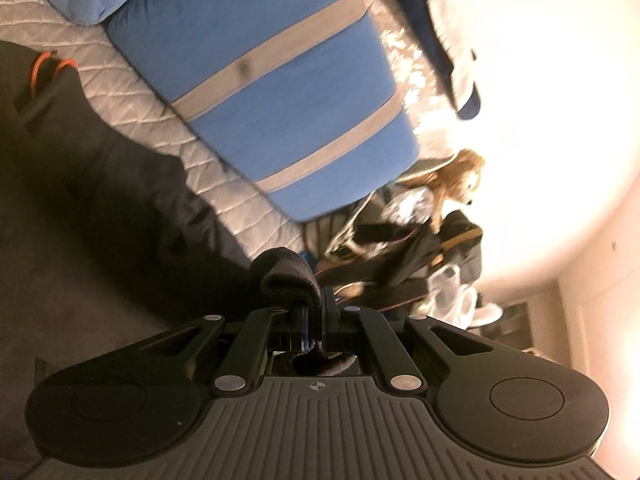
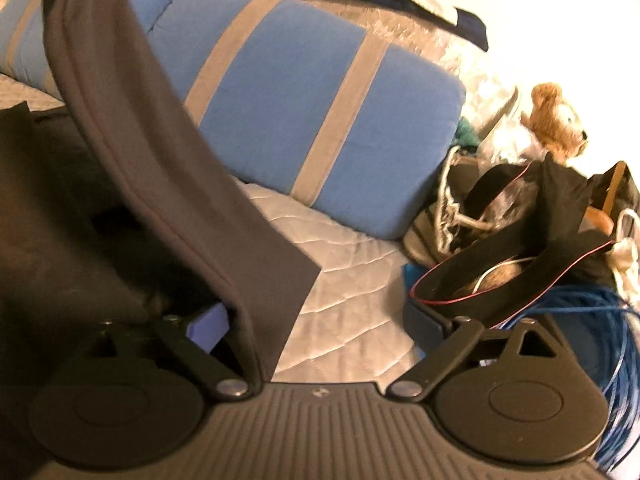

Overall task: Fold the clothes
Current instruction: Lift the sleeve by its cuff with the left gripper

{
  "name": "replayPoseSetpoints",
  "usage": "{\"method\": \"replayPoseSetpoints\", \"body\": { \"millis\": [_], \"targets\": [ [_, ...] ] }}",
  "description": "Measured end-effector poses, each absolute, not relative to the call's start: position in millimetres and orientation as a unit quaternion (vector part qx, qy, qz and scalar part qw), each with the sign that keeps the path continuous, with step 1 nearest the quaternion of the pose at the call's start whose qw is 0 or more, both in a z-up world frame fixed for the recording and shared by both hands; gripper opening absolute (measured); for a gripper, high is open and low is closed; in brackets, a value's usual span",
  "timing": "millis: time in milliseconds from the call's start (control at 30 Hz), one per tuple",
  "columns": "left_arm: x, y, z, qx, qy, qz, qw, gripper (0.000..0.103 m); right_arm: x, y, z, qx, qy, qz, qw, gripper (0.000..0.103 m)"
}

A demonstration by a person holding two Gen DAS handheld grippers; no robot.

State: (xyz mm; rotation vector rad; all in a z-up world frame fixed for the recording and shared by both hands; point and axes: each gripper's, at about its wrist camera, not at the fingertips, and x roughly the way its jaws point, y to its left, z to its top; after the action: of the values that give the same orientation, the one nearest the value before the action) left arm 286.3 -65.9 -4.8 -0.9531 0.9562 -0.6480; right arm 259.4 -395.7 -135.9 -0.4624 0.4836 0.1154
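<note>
Dark soft knit garment (image 1: pixel 286 276), light and floppy, is clenched at a bunched edge in the left gripper (image 1: pixel 314 320), while the right gripper (image 2: pixel 320 328) stands spread wide, the cloth only draped over its left finger (image 2: pixel 208 326); best grip is likely hem or corners. Beyond on the quilted mattress (image 2: pixel 352 280) lie a blue striped pillow (image 2: pixel 320 120), then cluttered bags (image 2: pixel 500 240), a blue cable coil (image 2: pixel 600 320) and a teddy bear (image 2: pixel 556 120), crowding the fold space.

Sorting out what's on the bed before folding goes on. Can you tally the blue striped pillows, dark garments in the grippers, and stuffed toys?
Blue striped pillows: 2
Dark garment held in the grippers: 1
Stuffed bear: 1
Total: 4
</note>
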Motion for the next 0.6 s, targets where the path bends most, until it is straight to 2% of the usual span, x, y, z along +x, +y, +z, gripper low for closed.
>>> {"method": "replayPoseSetpoints", "body": {
  "millis": [600],
  "targets": [
    [297,-41,88,-0.485,0.326,-0.323,0.744,0.005,253,-394,-149,-0.188,0.301,0.172,0.919,0.101]
  ]
}}
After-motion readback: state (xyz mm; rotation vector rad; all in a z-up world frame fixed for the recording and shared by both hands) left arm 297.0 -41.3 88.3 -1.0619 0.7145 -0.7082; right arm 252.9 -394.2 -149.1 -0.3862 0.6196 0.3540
